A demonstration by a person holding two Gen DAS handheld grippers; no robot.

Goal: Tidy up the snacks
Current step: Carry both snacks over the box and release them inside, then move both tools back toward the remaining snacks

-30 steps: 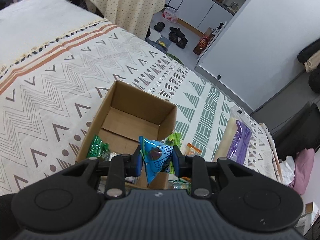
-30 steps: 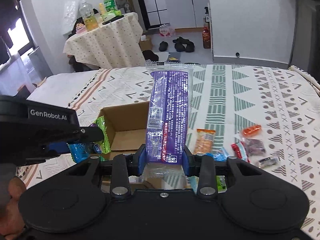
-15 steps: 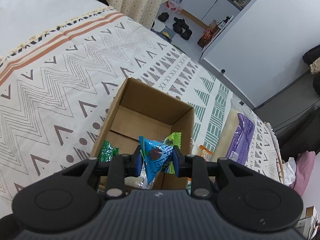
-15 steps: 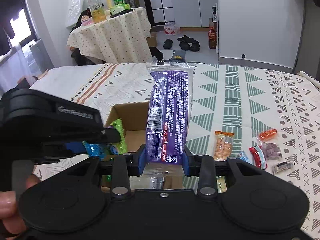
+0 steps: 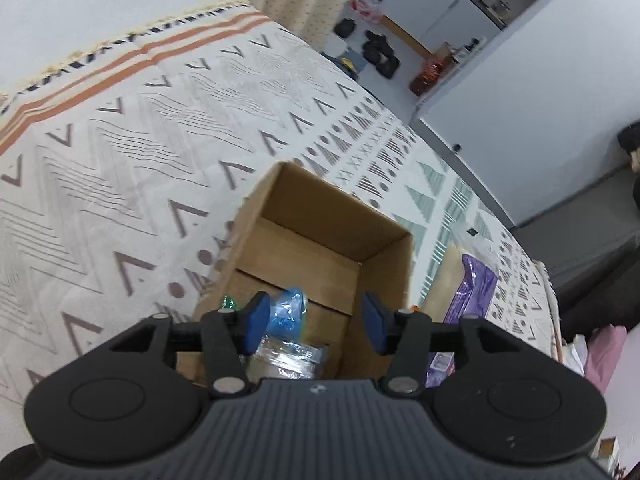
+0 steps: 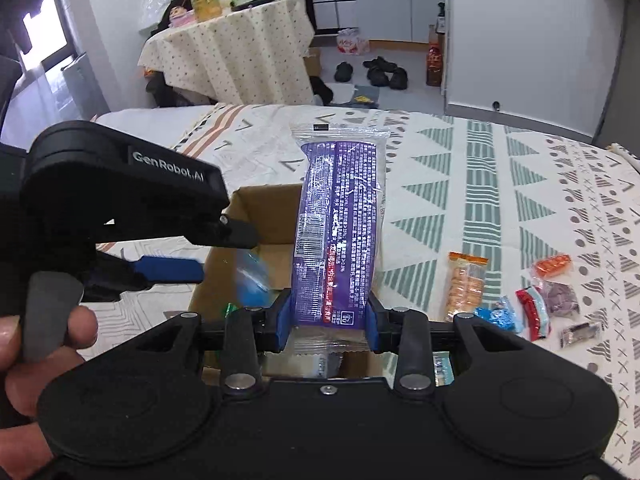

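Observation:
An open cardboard box (image 5: 384,264) sits on the patterned bedspread; it also shows in the right wrist view (image 6: 260,204). My left gripper (image 5: 314,322) is open above the box's near end. A blue snack packet (image 5: 286,310) is loose below it, blurred as it drops into the box (image 6: 250,276). A clear-wrapped snack (image 5: 288,354) and a green packet (image 5: 229,302) lie in the box. My right gripper (image 6: 328,322) is shut on a long purple snack pack (image 6: 340,224), held upright just right of the box.
Several small snacks lie on the bedspread to the right: an orange cracker pack (image 6: 466,284), a blue one (image 6: 498,314), a red one (image 6: 534,310), a purple one (image 6: 562,296). A cloth-covered round table (image 6: 240,48) stands beyond the bed.
My left gripper has opened and let go of the blue packet, which falls into the box. The right gripper still holds the purple pack, now closer over the box.

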